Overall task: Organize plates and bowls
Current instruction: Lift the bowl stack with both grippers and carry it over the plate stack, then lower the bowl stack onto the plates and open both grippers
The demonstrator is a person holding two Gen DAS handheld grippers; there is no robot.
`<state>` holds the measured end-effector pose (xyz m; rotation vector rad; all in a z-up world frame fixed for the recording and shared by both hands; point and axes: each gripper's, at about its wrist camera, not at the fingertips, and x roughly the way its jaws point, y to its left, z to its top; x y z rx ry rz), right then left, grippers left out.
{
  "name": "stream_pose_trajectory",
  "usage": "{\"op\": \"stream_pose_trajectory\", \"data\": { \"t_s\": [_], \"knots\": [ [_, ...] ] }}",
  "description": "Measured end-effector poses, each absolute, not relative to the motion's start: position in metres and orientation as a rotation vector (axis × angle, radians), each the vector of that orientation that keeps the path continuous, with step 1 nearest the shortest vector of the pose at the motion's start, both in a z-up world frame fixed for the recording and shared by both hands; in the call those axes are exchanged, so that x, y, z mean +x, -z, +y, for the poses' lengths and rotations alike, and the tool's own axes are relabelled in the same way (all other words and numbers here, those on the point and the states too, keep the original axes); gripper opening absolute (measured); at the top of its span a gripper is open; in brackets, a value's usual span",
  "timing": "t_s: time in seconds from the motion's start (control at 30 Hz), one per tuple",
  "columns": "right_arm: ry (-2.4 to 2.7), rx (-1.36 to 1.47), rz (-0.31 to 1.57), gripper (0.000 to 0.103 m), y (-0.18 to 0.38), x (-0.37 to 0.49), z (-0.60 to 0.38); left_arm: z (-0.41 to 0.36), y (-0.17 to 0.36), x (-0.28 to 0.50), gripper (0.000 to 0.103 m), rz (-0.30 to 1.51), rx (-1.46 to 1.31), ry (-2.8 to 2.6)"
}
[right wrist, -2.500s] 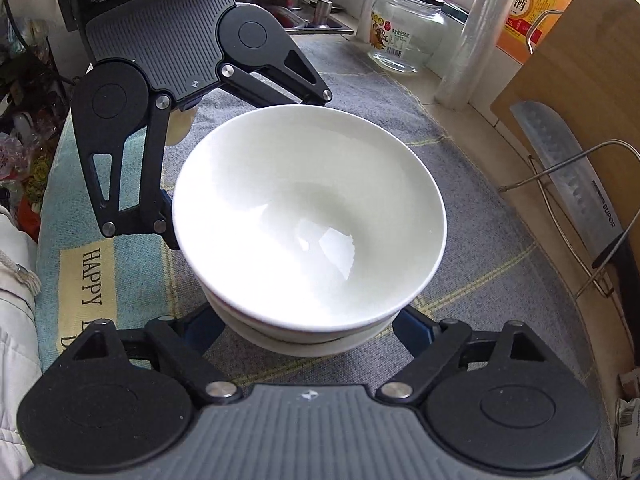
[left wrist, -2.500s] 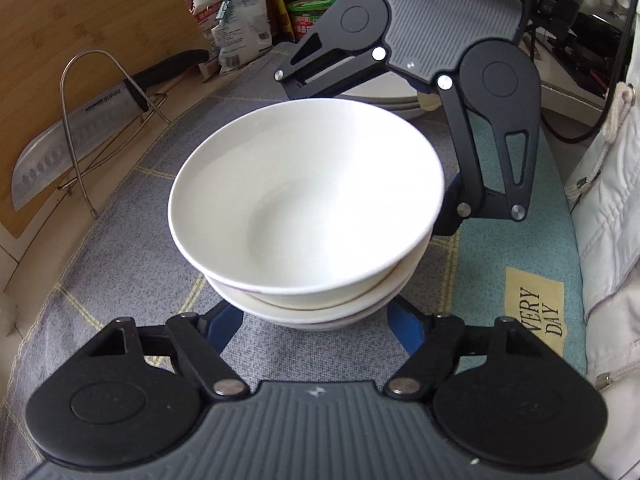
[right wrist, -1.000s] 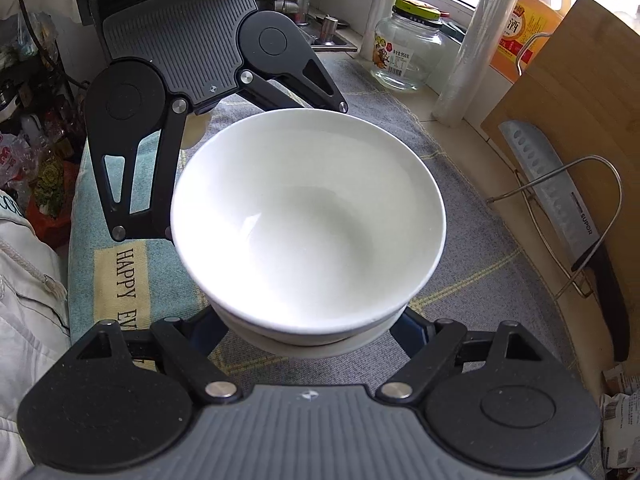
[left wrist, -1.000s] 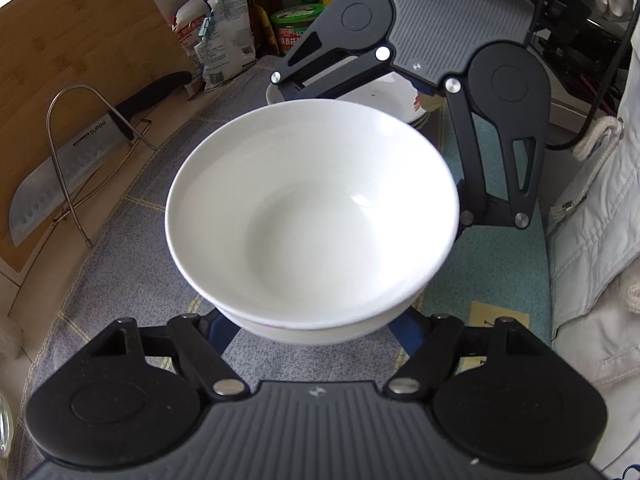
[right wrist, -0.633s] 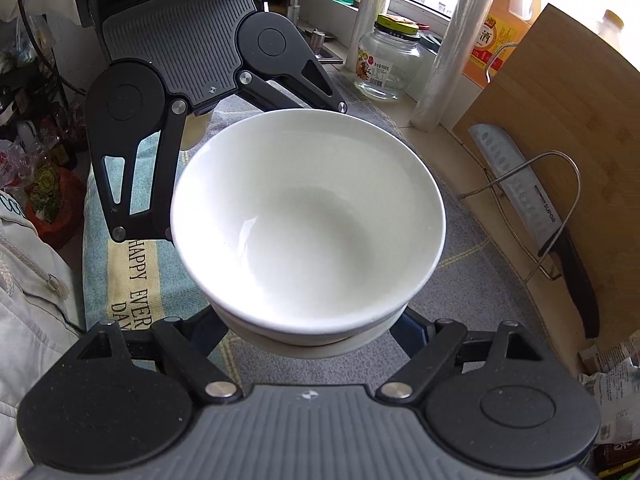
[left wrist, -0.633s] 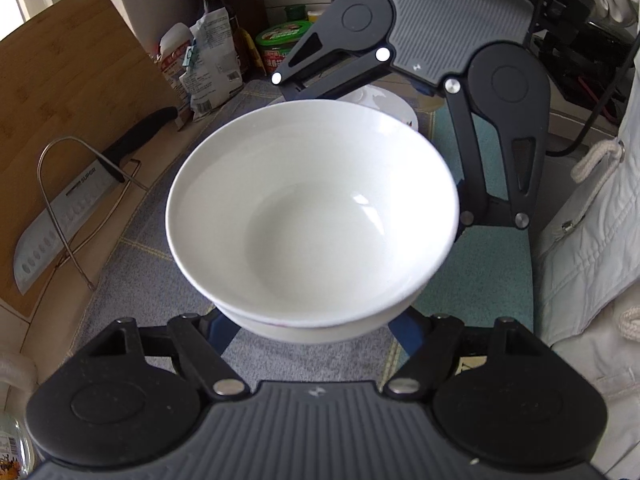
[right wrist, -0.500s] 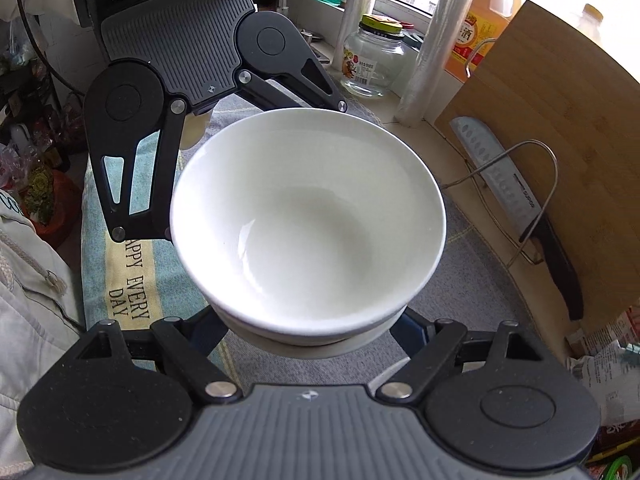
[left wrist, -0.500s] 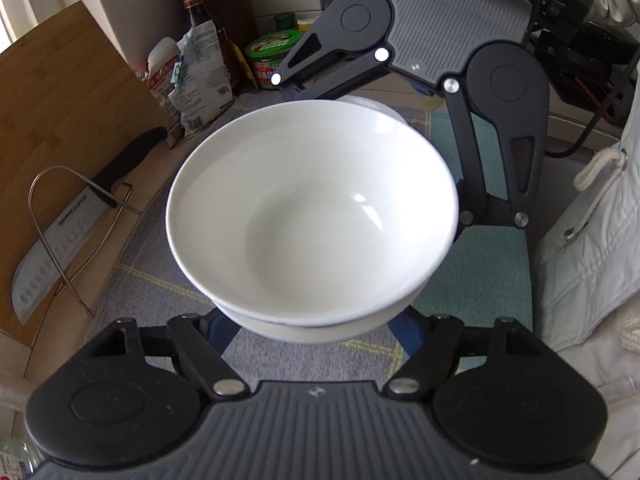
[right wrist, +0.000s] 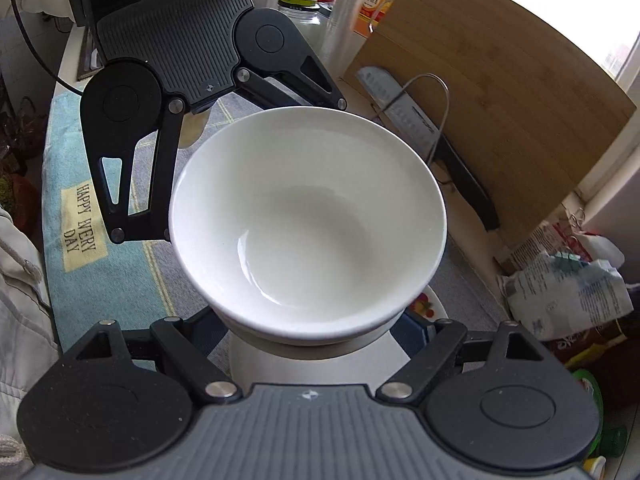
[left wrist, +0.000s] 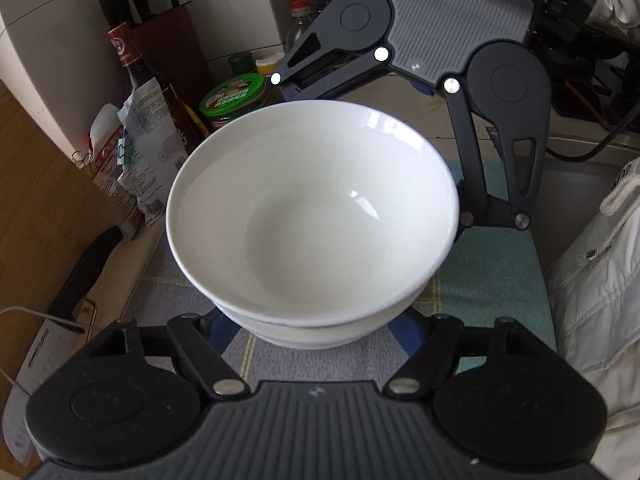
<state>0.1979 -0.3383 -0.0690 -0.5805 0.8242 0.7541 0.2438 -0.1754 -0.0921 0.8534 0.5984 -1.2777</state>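
A stack of white bowls (left wrist: 312,216) hangs above the counter, held from opposite sides by both grippers. My left gripper (left wrist: 312,332) is shut on the lower bowl, its blue fingers (left wrist: 404,330) pressed on either side of the base. My right gripper (right wrist: 316,336) grips the same stack of bowls (right wrist: 308,220) from the far side in the same way. In the right wrist view, a white plate with a fruit print (right wrist: 430,306) lies directly under the stack. The bowl bases and the fingertips are hidden by the top bowl.
A blue-grey mat (right wrist: 80,216) covers the counter. A bamboo cutting board (right wrist: 500,100) and a knife in a wire rack (right wrist: 416,116) stand along the wall. Packets (right wrist: 568,292), a green-lidded jar (left wrist: 234,98), bottles and a knife block (left wrist: 176,36) crowd one end. A person's white jacket (left wrist: 596,280) borders the counter.
Both grippers have carried the bowl stack along the counter towards the jars and packets, rising slightly. The cutting board and knife slid back, and the fruit-print plate has come under the stack.
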Motion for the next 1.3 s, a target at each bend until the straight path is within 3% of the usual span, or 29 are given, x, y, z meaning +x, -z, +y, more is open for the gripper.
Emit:
{"op": "stream_pose_trajectory", "data": {
  "t_s": [0.43,1.3],
  "knots": [
    [-0.723,-0.531,0.875,0.09,0.093,0.217,-0.373,-0.218,0.109,0.267,0.078,0.631,0.876,1.319],
    [-0.712,-0.498,0.919,0.09,0.111,0.231,-0.381,-0.23,0.123,0.279,0.078,0.685,0.893,1.341]
  ]
}}
